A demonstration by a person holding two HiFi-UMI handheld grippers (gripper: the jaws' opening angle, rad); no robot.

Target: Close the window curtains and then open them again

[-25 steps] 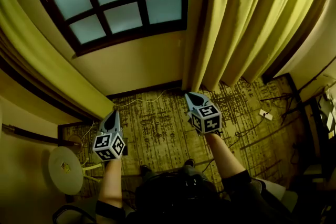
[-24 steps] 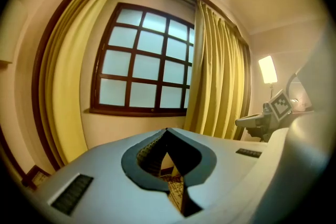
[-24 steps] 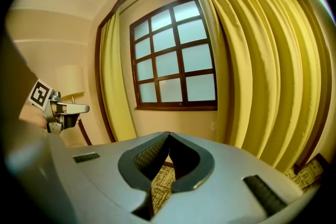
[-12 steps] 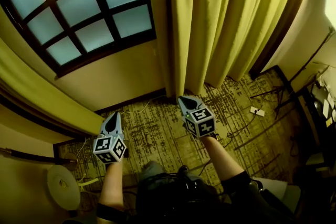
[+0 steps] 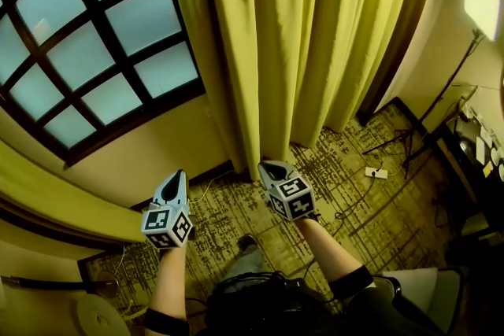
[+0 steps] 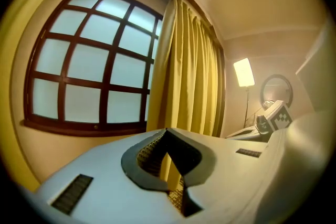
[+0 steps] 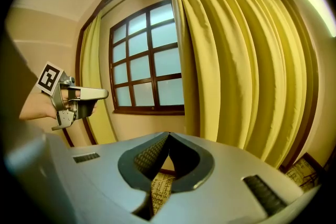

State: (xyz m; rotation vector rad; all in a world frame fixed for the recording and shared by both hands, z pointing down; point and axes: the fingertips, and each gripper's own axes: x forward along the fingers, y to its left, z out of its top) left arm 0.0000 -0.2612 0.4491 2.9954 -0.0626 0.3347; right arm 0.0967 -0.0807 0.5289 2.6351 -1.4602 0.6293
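Both closed tight, nothing btwn jaws: L gripper (image 5: 179, 177) lower left, R gripper (image 5: 269, 167) centre, nr hem of yellow curtain (image 5: 307, 35); window (image 5: 79, 35) upper left, uncovered.

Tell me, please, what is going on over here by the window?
A person stands facing the window with a tool in each hand. The left hand-held gripper and the right hand-held gripper are both shut and empty, held out above the patterned carpet. The right curtain hangs gathered beside the glass and the left curtain is pulled aside, so the panes are uncovered. The right hand-held gripper points near the right curtain's inner edge, but no fabric is between its jaws.
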